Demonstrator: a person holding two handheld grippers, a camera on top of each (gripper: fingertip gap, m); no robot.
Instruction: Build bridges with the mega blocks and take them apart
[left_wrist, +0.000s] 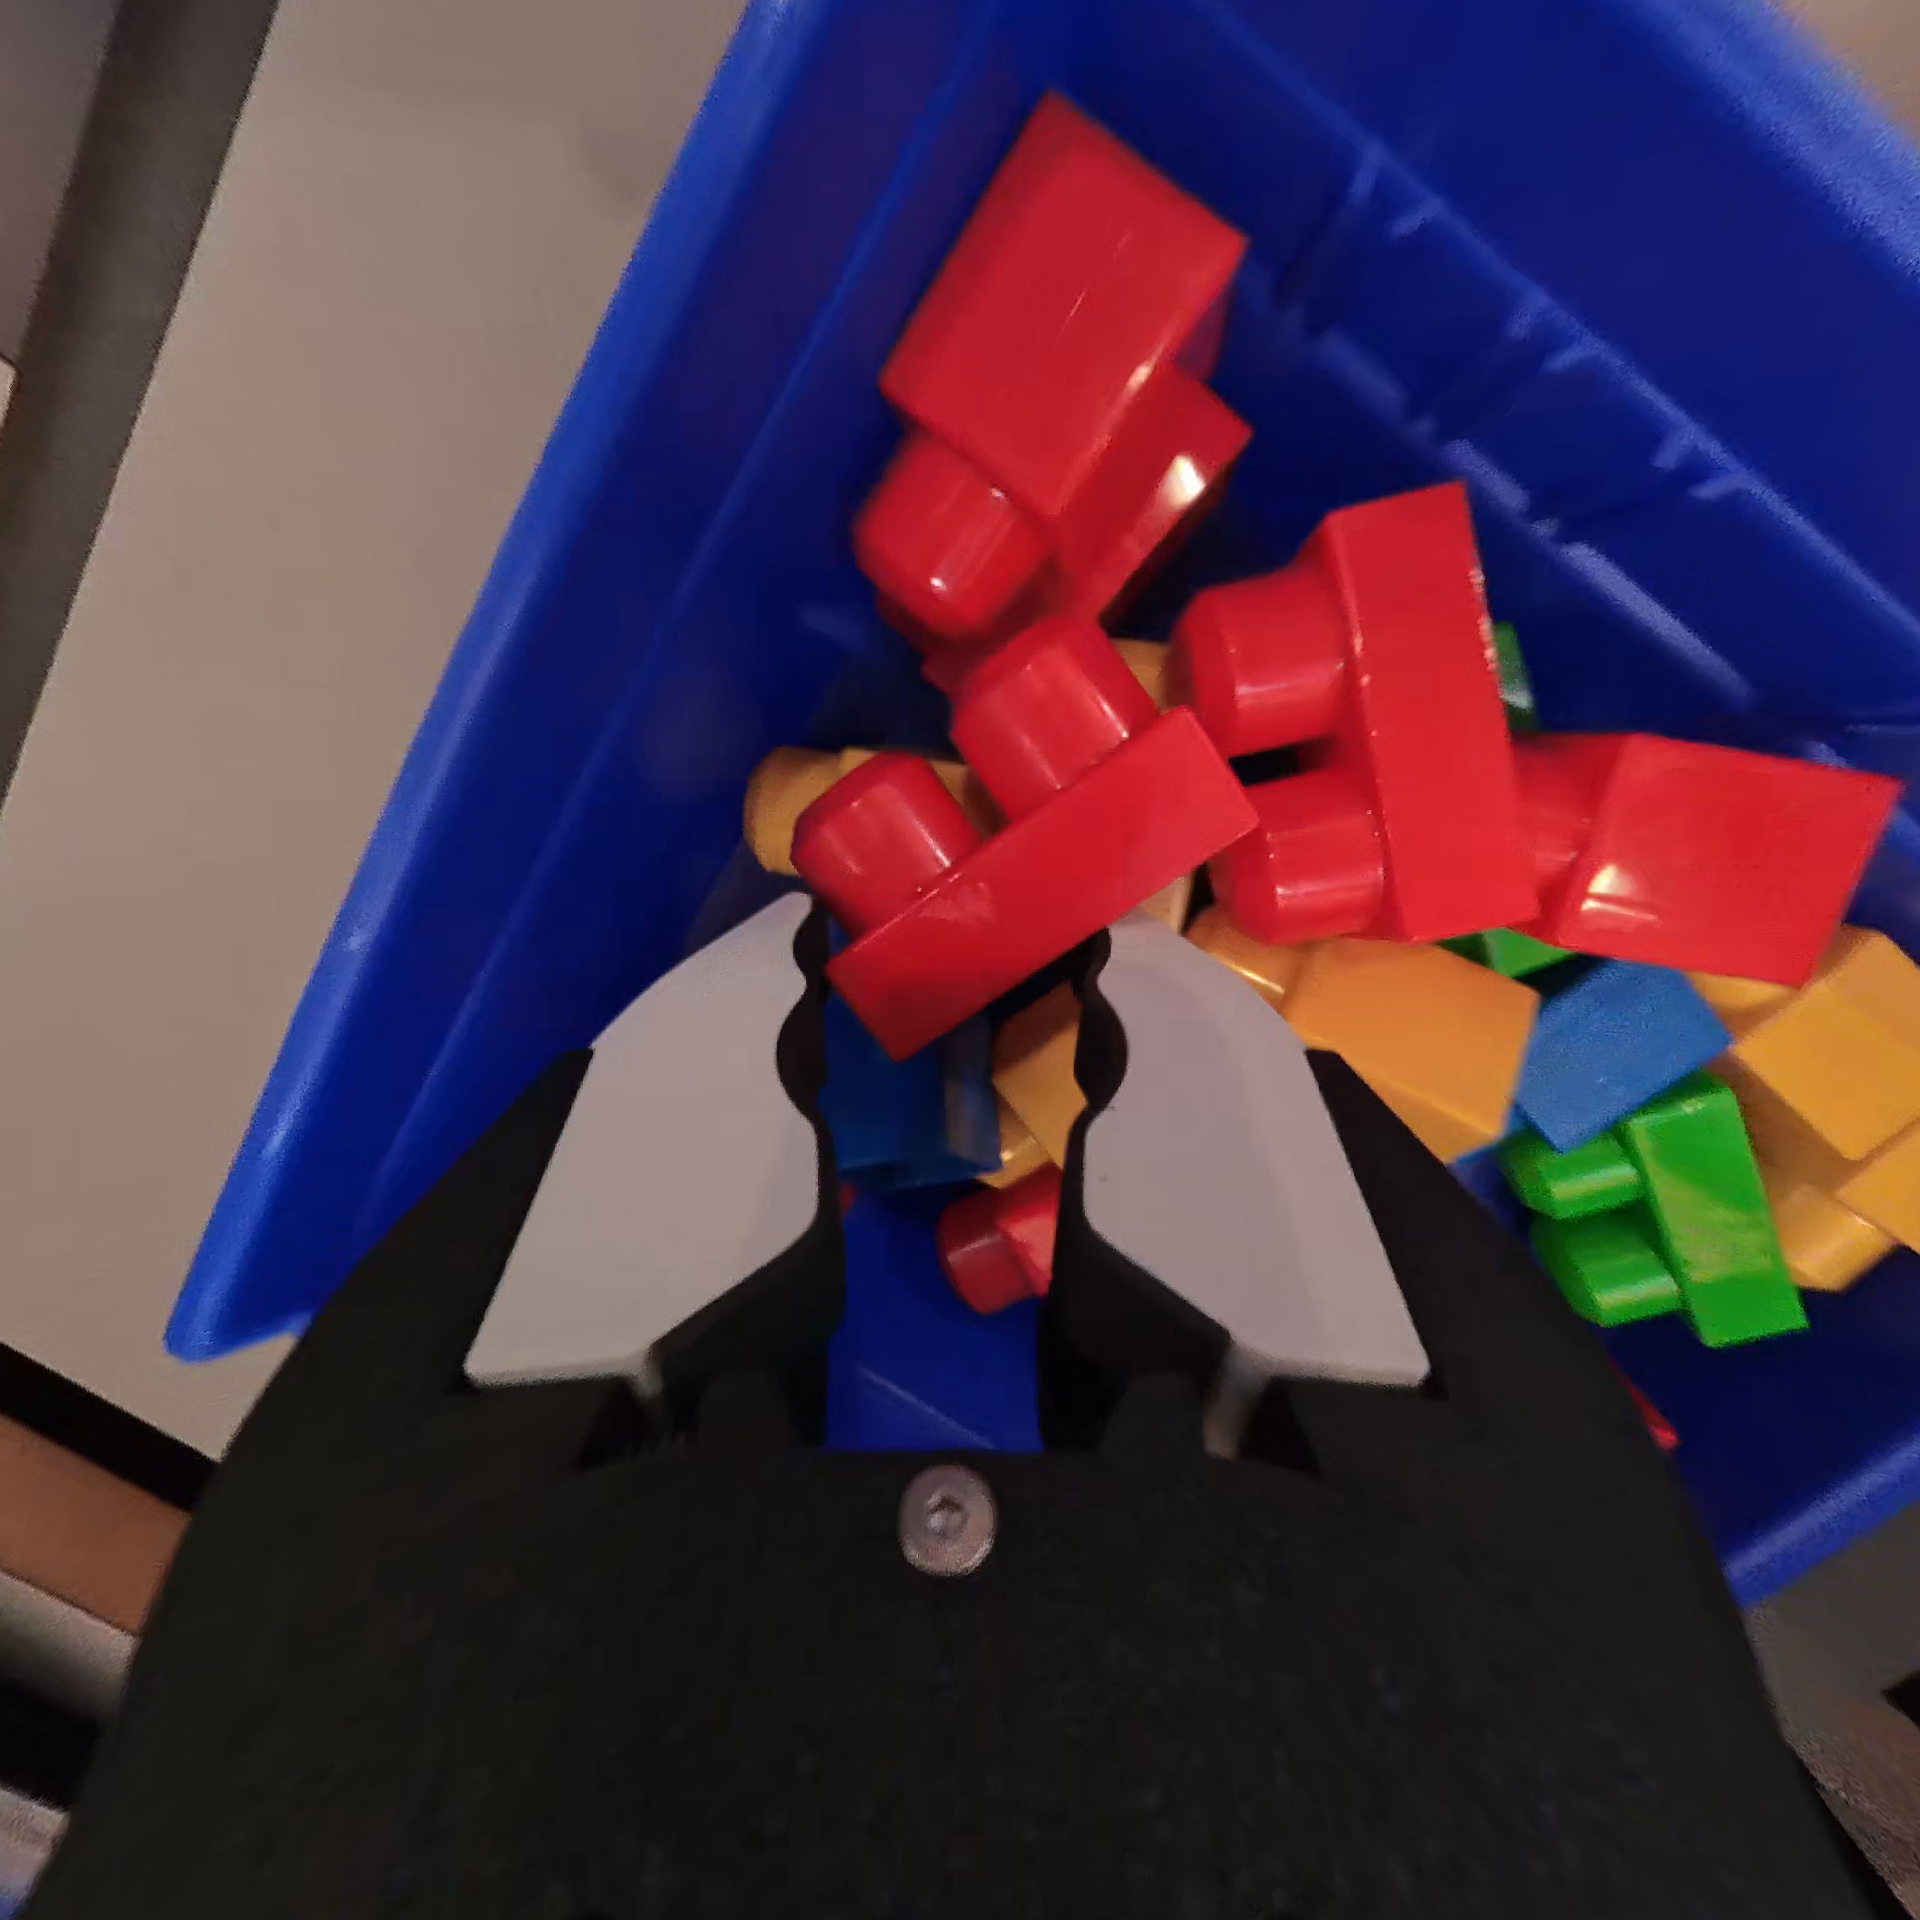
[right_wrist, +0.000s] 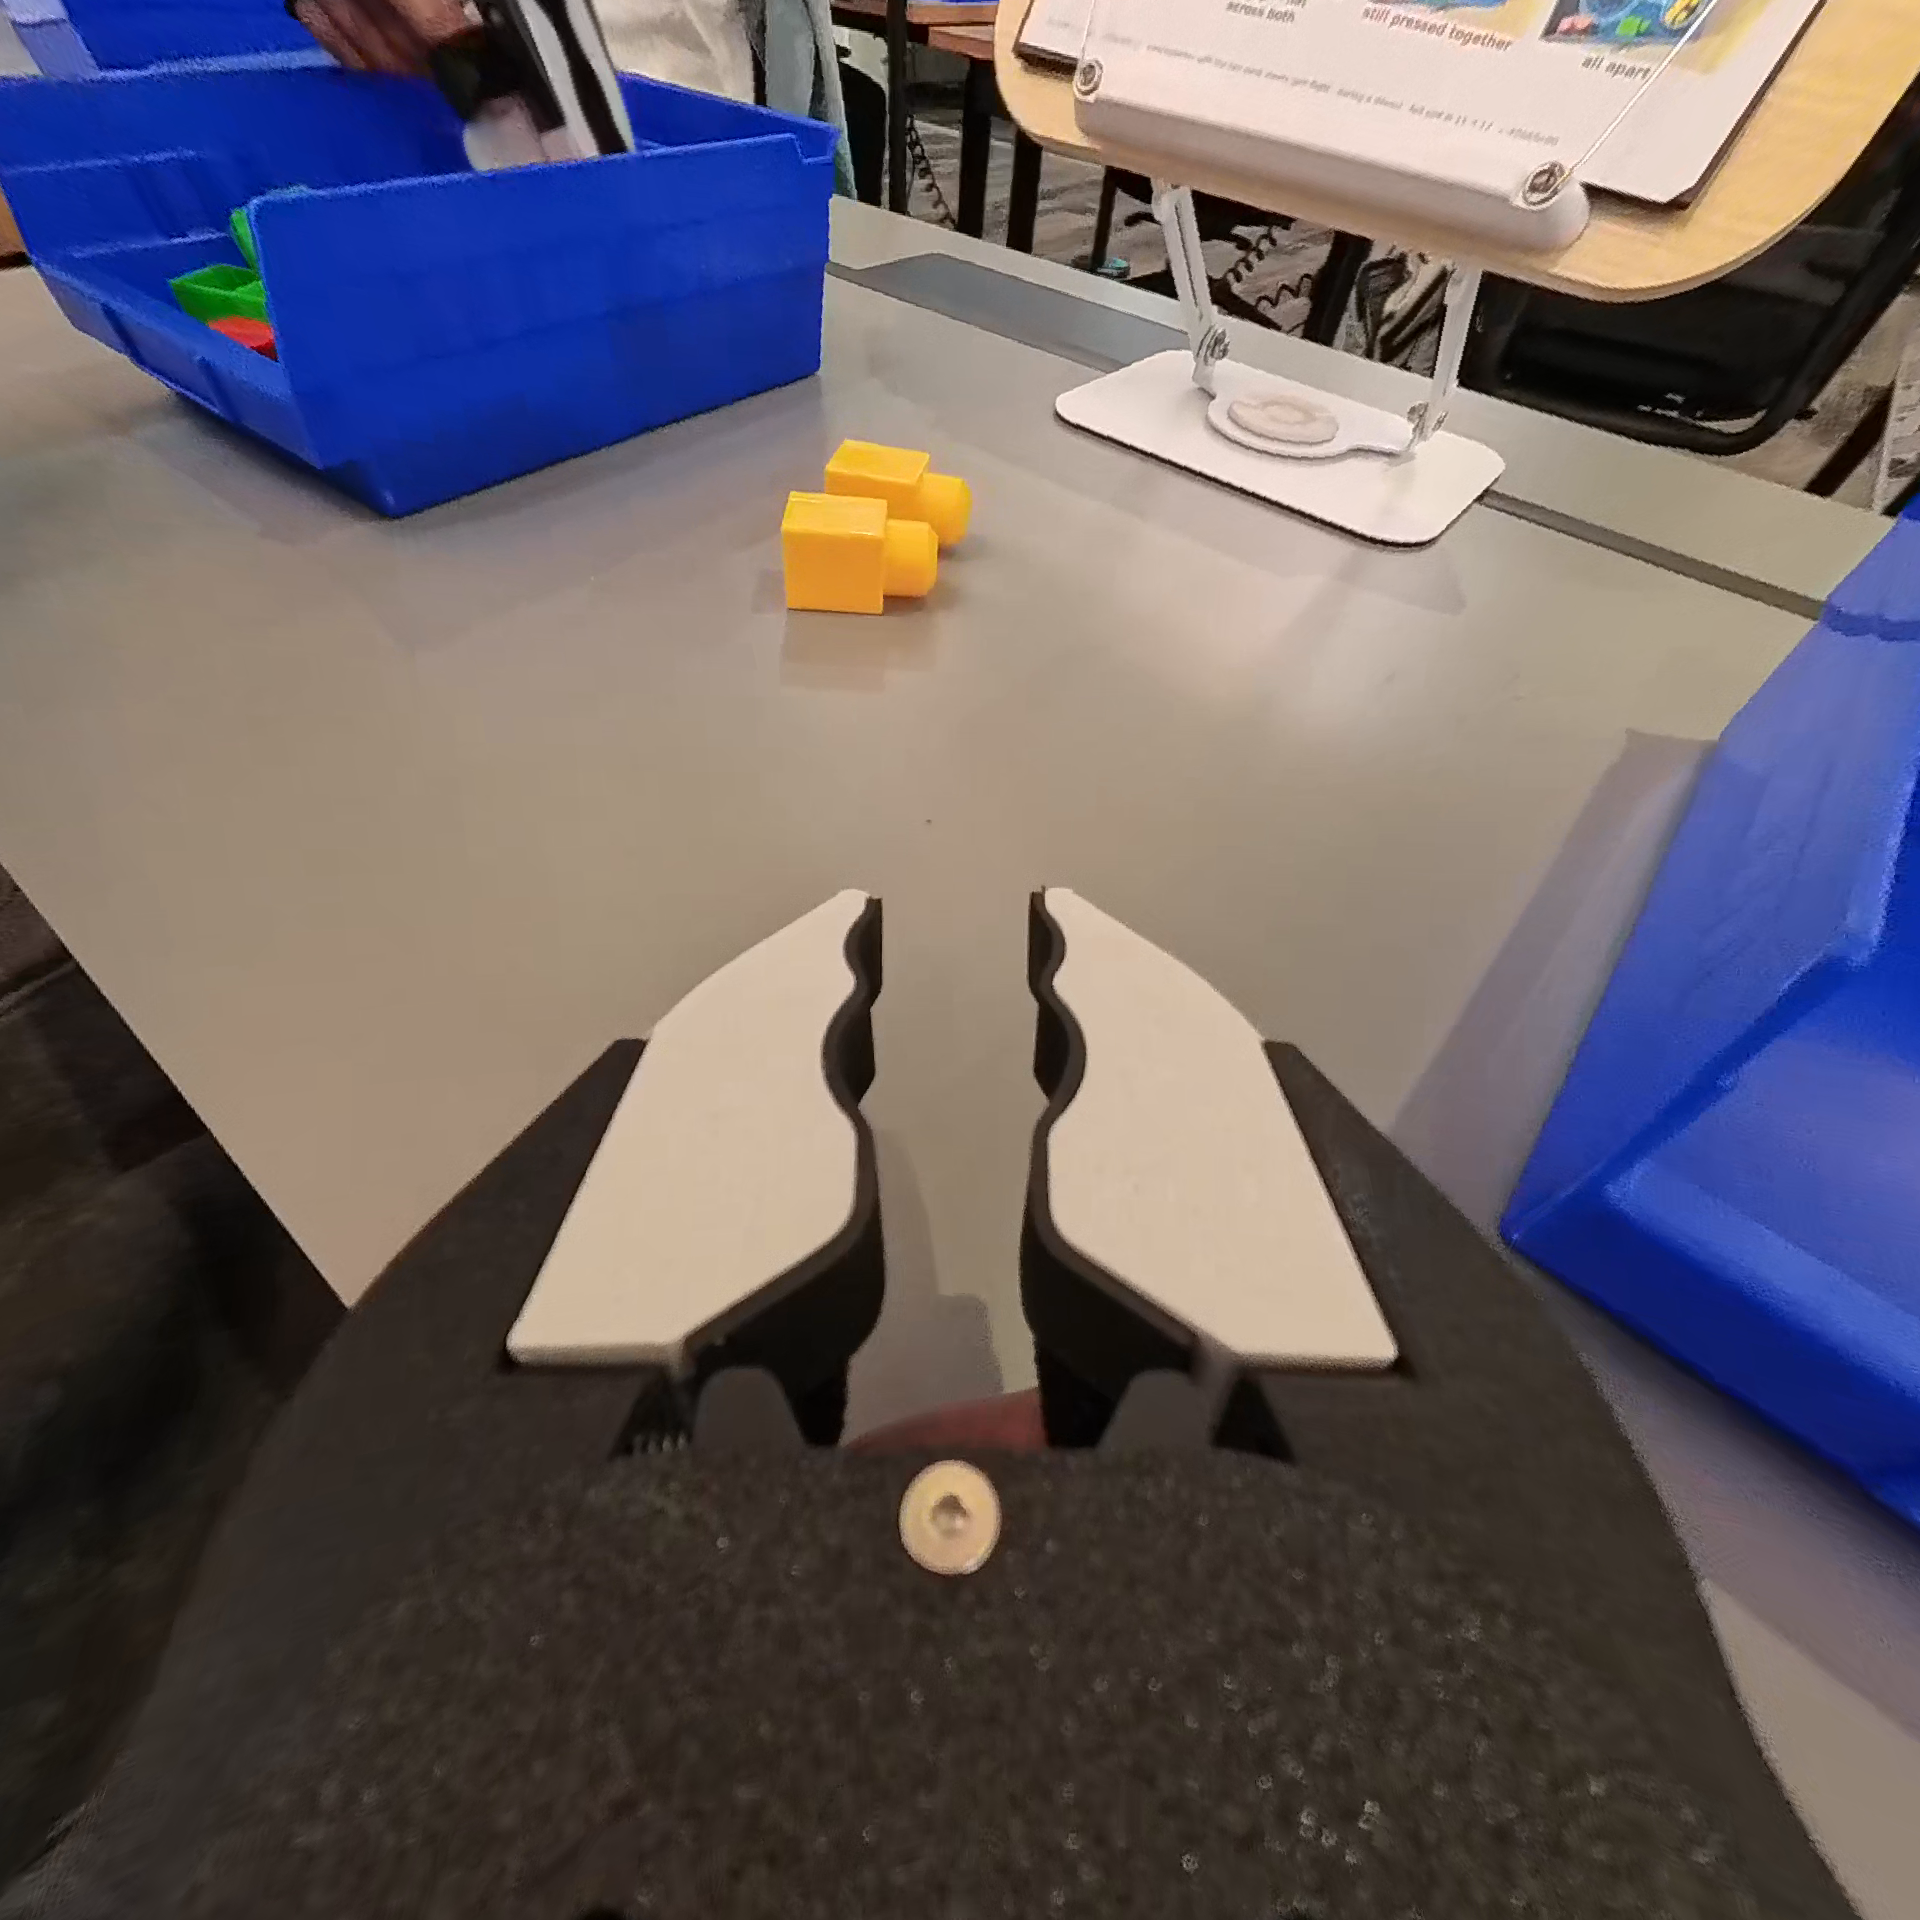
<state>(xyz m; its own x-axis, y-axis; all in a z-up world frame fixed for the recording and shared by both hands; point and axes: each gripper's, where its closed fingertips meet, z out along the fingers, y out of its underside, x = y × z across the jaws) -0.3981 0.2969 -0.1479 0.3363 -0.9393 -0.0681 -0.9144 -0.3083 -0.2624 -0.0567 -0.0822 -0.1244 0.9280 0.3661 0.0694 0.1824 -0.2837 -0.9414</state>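
Note:
My left gripper (left_wrist: 956, 930) reaches into a blue bin (left_wrist: 582, 727) full of mega blocks. Its jaws are closed on the lower end of a red two-stud block (left_wrist: 1039, 862) that lies tilted on the pile. Other red blocks (left_wrist: 1060, 343), yellow blocks (left_wrist: 1392, 1029), green blocks (left_wrist: 1662, 1236) and a blue block (left_wrist: 1621, 1039) lie around it. My right gripper (right_wrist: 956, 904) is open and empty, low over the grey table (right_wrist: 520, 831). Two yellow single-stud blocks (right_wrist: 842, 551) (right_wrist: 894, 480) lie on their sides ahead of it.
The blue bin (right_wrist: 520, 343) stands at the table's far left, with the left gripper's body (right_wrist: 540, 94) reaching into it. A second blue bin (right_wrist: 1766, 1039) is close on the right. A white stand (right_wrist: 1278, 436) holding an instruction board is at the back.

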